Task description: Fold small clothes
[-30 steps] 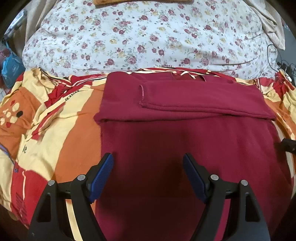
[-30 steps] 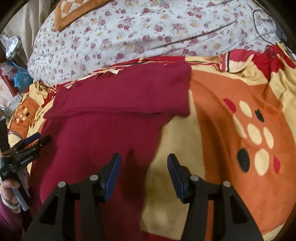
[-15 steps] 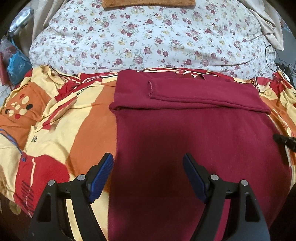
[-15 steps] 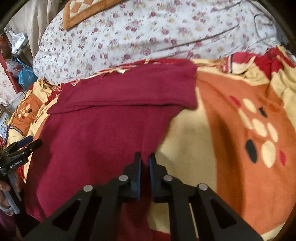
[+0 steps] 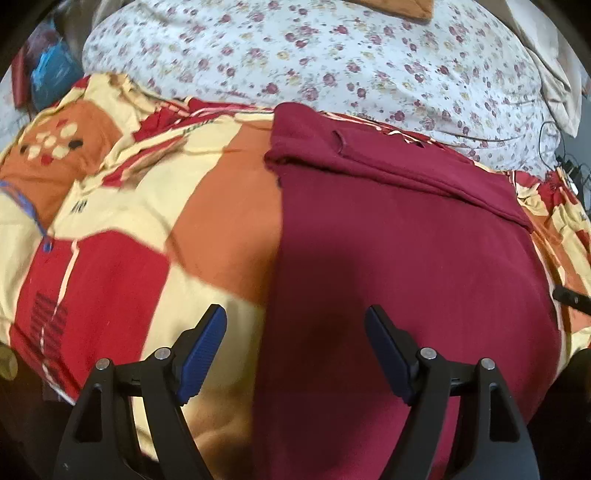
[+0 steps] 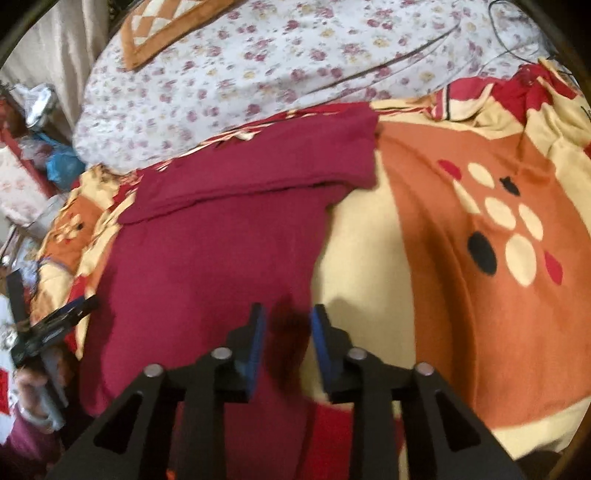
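Maroon knit garment [image 5: 406, 258] lies on my patchwork bedspread [image 5: 129, 221]; my left hand-held gripper [image 5: 295, 350] gapes wide, my right hand-held gripper [image 6: 288, 332] is partly parted over its edge.

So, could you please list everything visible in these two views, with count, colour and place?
garment: one, maroon, flat on the bedspread, far end folded over.
bedspread: one, orange, cream and red patches, under the garment.
floral quilt: one, white with small red flowers, heaped behind the garment.
orange-bordered cushion: one, on the quilt.
blue bag: one, far left beside the bed.
left hand-held gripper: black, blue pads, open over the garment's left edge.
right hand-held gripper: black, blue pads, partly open at the garment's right edge.
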